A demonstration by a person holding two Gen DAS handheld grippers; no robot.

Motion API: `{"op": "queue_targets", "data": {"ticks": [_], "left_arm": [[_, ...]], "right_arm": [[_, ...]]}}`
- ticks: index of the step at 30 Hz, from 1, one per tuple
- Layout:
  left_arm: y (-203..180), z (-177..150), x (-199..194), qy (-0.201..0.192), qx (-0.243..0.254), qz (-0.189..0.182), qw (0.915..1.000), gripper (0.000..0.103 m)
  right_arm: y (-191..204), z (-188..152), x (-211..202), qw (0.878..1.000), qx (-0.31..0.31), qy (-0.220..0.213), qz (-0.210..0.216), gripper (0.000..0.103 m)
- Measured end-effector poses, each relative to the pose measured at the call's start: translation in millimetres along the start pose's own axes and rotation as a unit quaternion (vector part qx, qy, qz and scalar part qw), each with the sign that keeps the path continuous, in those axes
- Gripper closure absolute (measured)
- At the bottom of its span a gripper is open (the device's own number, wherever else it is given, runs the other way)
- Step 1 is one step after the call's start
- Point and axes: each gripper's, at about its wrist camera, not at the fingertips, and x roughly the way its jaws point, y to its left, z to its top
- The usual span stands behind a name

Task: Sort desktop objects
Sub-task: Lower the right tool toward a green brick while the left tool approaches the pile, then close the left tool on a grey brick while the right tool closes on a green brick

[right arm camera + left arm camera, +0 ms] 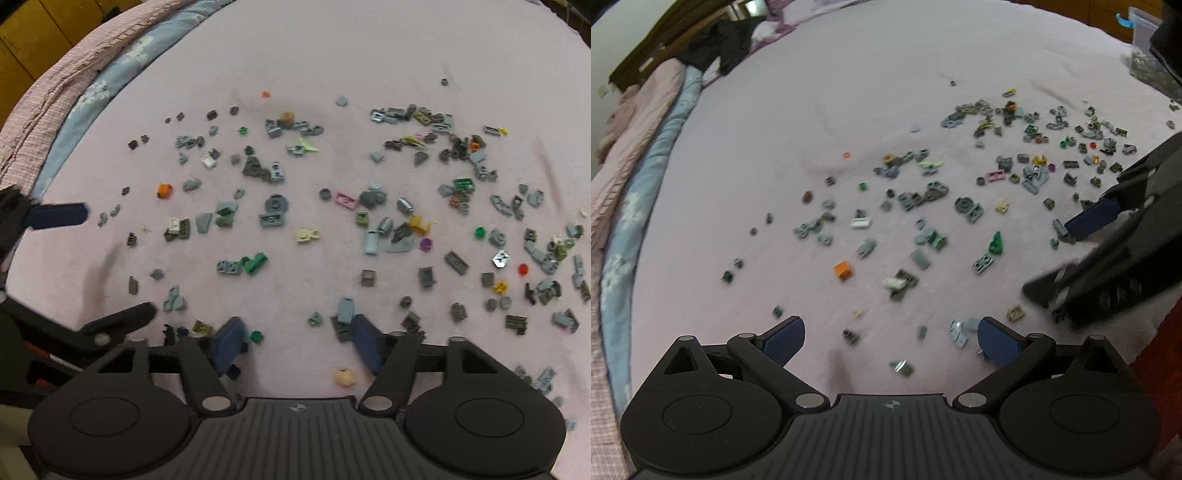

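left gripper (pixel 891 341): fingers spread wide, nothing held, poised over pink sheet (pixel 849 92) | right gripper (pixel 295 343): fingers parted, nothing held, low over the sheet | small building-toy pieces (pixel 369 206): scattered loose across the sheet, mostly grey | orange piece (pixel 843 270): lying ahead of left gripper | peach round piece (pixel 345 377): seen between right fingers

pink bedsheet (pixel 849 92), blue floral quilt (pixel 639 192), pink ruffled blanket (pixel 74 70), dark clothing (pixel 727 40), wooden headboard (pixel 657 40)

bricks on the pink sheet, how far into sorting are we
Nothing looks sorted: the small bricks lie scattered and mixed by colour across the pink sheet. Nothing is in hand; the left gripper and right gripper are both open and empty. All the sorting remains.
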Motion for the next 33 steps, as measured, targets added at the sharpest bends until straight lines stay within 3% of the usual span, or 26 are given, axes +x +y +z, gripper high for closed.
{"op": "queue_targets", "data": {"ticks": [2, 4, 7, 10, 16, 17, 21, 25, 29, 32, 33], "left_arm": [[-3, 2, 11, 0.016, 0.009, -0.011, 0.9998, 0.005], [0, -2, 22, 0.038, -0.016, -0.030, 0.9987, 0.005], [7, -7, 39, 0.068, -0.066, -0.054, 0.9940, 0.000], [18, -17, 49, 0.069, -0.116, -0.074, 0.9881, 0.000], [7, -22, 50, 0.054, -0.110, -0.056, 0.9909, 0.000], [6, -20, 50, 0.065, -0.116, -0.053, 0.9898, 0.000], [6, -2, 49, 0.114, -0.175, -0.033, 0.9773, 0.001], [-7, 14, 27, 0.061, -0.216, -0.055, 0.9729, 0.007], [-25, 28, 32, 0.045, -0.235, -0.073, 0.9682, 0.005], [-27, 28, 37, 0.035, -0.271, -0.090, 0.9577, 0.022], [-27, 29, 38, 0.032, -0.277, -0.094, 0.9556, 0.034]], "right_arm": [[-1, 2, 5, 1.000, 0.016, 0.006, 0.019, 0.006], [-2, 3, 10, 0.999, 0.031, 0.012, 0.036, 0.000], [1, 9, 16, 0.999, 0.021, 0.022, 0.034, 0.000], [-2, 11, 16, 0.999, 0.015, 0.025, 0.044, 0.000], [15, 26, 17, 0.998, 0.000, 0.047, 0.033, 0.004], [15, 28, 15, 0.998, 0.006, 0.047, 0.027, 0.009], [2, 19, -5, 0.999, 0.032, 0.020, -0.028, 0.010], [-13, 5, -24, 0.997, 0.036, 0.004, -0.061, 0.011], [-38, -9, -47, 0.993, 0.084, -0.018, -0.086, 0.012], [-45, -14, -52, 0.992, 0.089, -0.017, -0.083, 0.012], [-45, -15, -53, 0.993, 0.088, -0.017, -0.081, 0.012]]}}
